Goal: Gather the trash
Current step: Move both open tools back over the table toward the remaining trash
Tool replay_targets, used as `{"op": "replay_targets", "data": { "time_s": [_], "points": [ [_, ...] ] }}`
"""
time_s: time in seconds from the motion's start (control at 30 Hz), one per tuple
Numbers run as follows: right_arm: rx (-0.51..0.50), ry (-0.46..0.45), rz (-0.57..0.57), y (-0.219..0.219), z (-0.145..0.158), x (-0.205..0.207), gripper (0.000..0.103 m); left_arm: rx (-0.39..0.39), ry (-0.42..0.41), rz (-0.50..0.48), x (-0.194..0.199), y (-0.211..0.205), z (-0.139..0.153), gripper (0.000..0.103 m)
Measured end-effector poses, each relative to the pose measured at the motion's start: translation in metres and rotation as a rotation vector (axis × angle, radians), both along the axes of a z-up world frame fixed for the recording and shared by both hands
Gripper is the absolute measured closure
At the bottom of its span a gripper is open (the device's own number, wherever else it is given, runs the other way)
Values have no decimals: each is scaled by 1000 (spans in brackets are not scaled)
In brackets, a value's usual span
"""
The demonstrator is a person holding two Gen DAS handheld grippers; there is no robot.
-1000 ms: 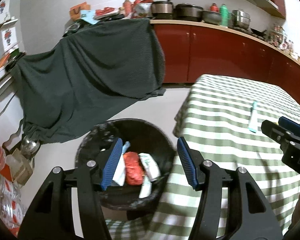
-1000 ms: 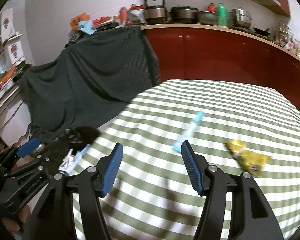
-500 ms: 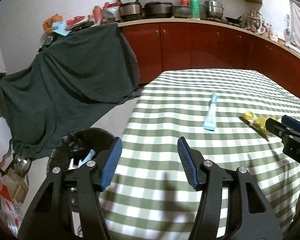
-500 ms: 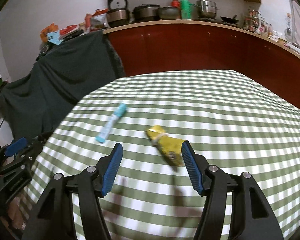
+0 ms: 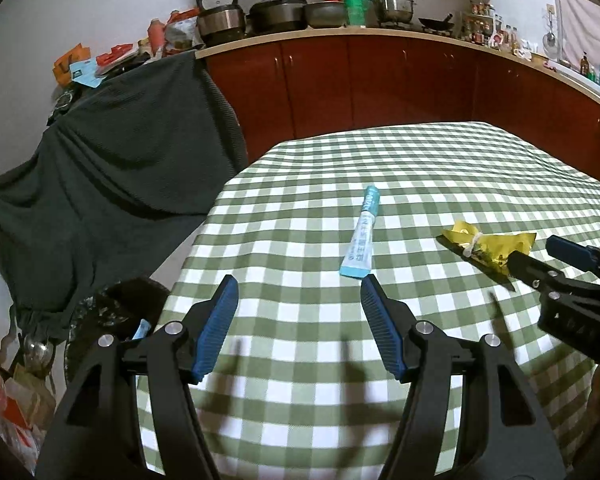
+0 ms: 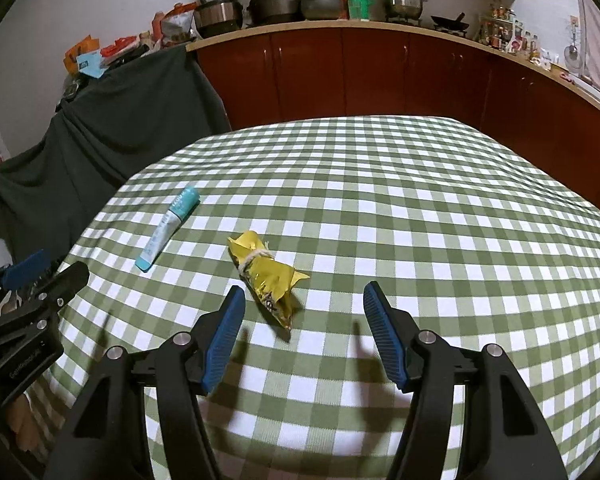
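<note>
A light blue tube (image 5: 362,236) lies on the green checked tablecloth (image 5: 440,168), just beyond my open, empty left gripper (image 5: 298,292). The tube also shows in the right wrist view (image 6: 168,230). A crumpled yellow wrapper (image 6: 266,276) tied with string lies just ahead of my open, empty right gripper (image 6: 304,300), slightly left of centre. The wrapper (image 5: 488,246) and the right gripper (image 5: 540,256) show at the right of the left wrist view. A black trash bin (image 5: 100,312) with trash inside stands on the floor at the table's left edge.
A dark green cloth (image 5: 120,152) drapes over furniture left of the table. Red cabinets (image 6: 380,76) with pots on the counter run behind. Bags and bottles (image 5: 8,392) lie on the floor by the bin.
Both grippers swung right, from over the bin to over the table. The tube now sits before the left gripper and the yellow wrapper before the right. Both stayed open.
</note>
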State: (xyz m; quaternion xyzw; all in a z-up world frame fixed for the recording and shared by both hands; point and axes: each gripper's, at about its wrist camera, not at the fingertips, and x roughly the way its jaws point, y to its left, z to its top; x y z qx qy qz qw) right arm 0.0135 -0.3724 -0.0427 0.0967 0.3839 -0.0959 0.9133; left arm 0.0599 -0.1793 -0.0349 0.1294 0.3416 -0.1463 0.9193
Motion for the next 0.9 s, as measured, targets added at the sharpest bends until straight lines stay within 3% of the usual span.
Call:
{"op": "replay_targets", "data": {
  "time_s": [0.27,0.43,0.67,0.9],
  "points": [
    [-32,61,44,4,-9,23,43,15,22,10,16,-6,-10,41],
    [-33,88,65,5,-14,30,54,22,33,10,26,-9,-15,41],
    [-8,89,84,4,-14,33,78,6,62,-3,32,-15,-18,41],
    [16,84,76,-4,-13,28,82,12,57,-15,33,-20,-18,41]
  ]
}}
